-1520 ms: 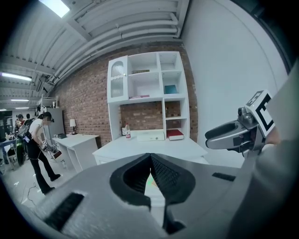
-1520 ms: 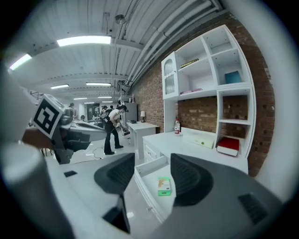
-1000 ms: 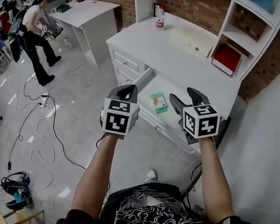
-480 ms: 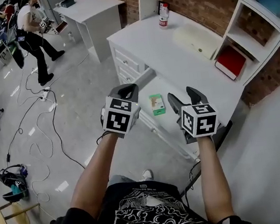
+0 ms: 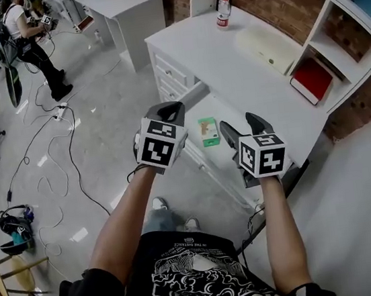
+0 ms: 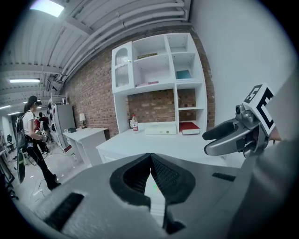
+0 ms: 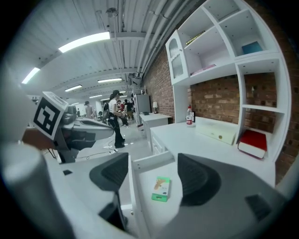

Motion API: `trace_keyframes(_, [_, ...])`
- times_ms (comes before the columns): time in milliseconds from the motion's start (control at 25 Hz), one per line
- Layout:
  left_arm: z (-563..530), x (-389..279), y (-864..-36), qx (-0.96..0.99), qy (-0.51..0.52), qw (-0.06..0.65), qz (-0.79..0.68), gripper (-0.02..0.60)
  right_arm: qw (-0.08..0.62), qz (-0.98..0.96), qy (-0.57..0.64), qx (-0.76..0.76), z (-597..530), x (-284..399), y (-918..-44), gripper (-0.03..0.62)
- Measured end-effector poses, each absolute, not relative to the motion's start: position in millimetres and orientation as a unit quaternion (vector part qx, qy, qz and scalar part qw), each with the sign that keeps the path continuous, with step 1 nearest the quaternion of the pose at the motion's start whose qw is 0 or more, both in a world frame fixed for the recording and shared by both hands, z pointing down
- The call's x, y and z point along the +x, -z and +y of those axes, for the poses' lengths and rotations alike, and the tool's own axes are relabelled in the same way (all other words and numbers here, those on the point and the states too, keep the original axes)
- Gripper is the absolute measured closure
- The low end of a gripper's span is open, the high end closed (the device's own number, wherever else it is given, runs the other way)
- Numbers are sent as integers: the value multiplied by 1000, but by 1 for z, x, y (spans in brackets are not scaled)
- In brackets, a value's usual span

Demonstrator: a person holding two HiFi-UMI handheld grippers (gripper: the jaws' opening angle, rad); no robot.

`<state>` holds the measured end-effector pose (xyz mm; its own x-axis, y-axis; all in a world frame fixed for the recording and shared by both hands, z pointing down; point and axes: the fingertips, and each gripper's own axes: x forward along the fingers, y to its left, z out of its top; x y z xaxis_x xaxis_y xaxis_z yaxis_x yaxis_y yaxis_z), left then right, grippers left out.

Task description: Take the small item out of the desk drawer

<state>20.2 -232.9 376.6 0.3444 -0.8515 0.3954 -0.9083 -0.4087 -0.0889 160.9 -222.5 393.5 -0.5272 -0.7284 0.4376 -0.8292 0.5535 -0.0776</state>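
Note:
A small green and white box [image 5: 208, 131] lies flat in the open white desk drawer [image 5: 193, 96]. My left gripper [image 5: 166, 114] hovers just left of the box, above the drawer's front edge, jaws shut and empty. My right gripper [image 5: 240, 127] hangs just right of the box, its jaws opening with nothing pressed between them. In the right gripper view the box [image 7: 161, 189] shows on the drawer floor ahead, between the two pads of the right gripper [image 7: 153, 172] and clear of both. The left gripper view shows the left gripper [image 6: 150, 157] closed at its tips, with the desk top beyond.
On the desk [image 5: 259, 87] stand a bottle [image 5: 224, 11] and a cream flat case [image 5: 268, 42]. A red book [image 5: 312, 81] lies in the shelf unit at the right. Cables [image 5: 44, 156] run over the floor, and a person [image 5: 22, 37] stands far off at the back left.
The right jaws stand a little wider. Both grippers have stayed on either side of the box while the head view has shifted slightly, and the far person has walked away.

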Motion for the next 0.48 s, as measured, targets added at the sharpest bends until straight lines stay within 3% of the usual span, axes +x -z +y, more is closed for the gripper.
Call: trace_keyframes(480, [-247,16,-411,811,-208,94,-538,575,212,-864,-167,425,-236,145,-432,241])
